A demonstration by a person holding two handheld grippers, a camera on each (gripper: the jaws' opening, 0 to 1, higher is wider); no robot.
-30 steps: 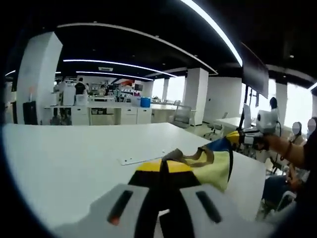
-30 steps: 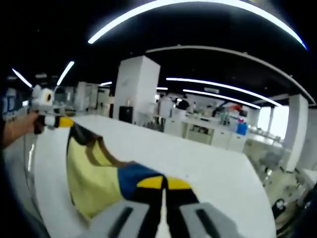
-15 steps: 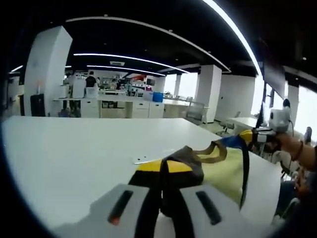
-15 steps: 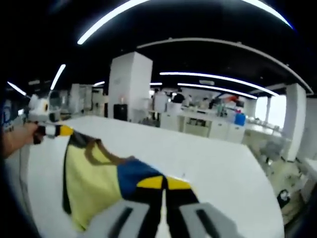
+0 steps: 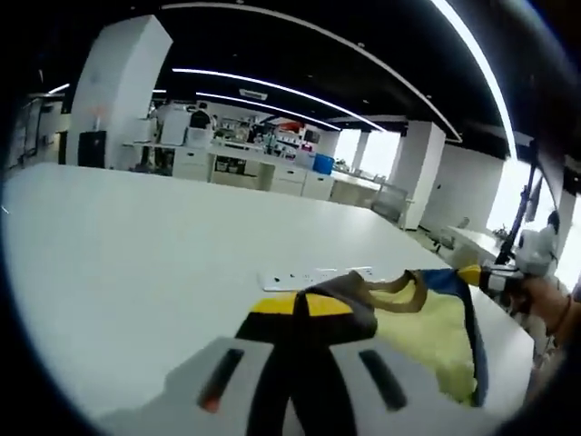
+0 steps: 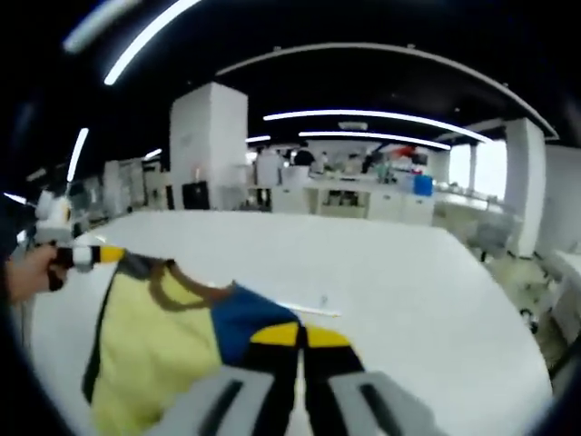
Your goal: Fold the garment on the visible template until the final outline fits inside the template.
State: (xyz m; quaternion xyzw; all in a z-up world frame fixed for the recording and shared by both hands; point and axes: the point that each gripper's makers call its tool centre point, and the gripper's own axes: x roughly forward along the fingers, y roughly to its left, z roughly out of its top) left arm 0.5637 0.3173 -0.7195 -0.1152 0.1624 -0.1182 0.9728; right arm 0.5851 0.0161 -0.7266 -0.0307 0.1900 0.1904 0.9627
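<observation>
We hold a yellow garment (image 6: 150,350) stretched between our two grippers above a white table (image 5: 118,272); it has a blue shoulder panel, a dark one, and a brown neckline band (image 6: 186,289); in the left gripper view our left gripper (image 5: 300,307) has its yellow-tipped jaws pressed together on the dark shoulder of the garment (image 5: 427,331); the cloth runs from there to the right, where the right gripper (image 5: 486,277) pinches the blue corner; in the right gripper view the right gripper (image 6: 300,336) has its jaws clamped on the blue panel, and the left gripper (image 6: 91,256) grips the far dark corner, a hand (image 6: 27,272) behind it; a thin pale strip (image 5: 313,275) lies flat on the table just beyond the garment; whether it belongs to the template we cannot tell; an open office with white pillars and ceiling light strips lies behind.
</observation>
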